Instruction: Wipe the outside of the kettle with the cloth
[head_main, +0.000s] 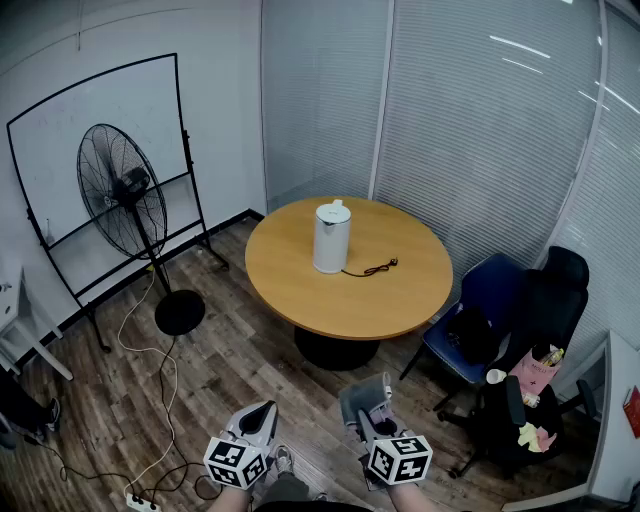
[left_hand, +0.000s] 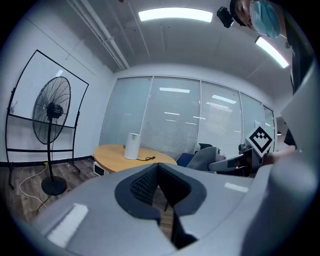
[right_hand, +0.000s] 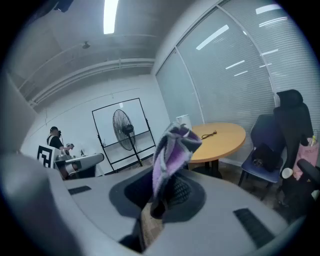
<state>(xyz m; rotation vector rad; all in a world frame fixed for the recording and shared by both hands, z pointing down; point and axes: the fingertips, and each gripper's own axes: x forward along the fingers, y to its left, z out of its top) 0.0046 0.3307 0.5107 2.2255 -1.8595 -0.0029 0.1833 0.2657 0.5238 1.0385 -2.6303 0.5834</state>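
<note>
A white kettle stands upright on the round wooden table, its black cord lying to its right. The kettle shows small and far off in the left gripper view, and its top peeks out behind the cloth in the right gripper view. My right gripper is shut on a grey and purple cloth, which stands up between its jaws; the cloth shows grey in the head view. My left gripper is shut with nothing in it. Both grippers hang low, well short of the table.
A standing fan and a whiteboard are at the left, with cables across the wooden floor. A blue chair and a black chair stand right of the table. Glass walls with blinds close the back.
</note>
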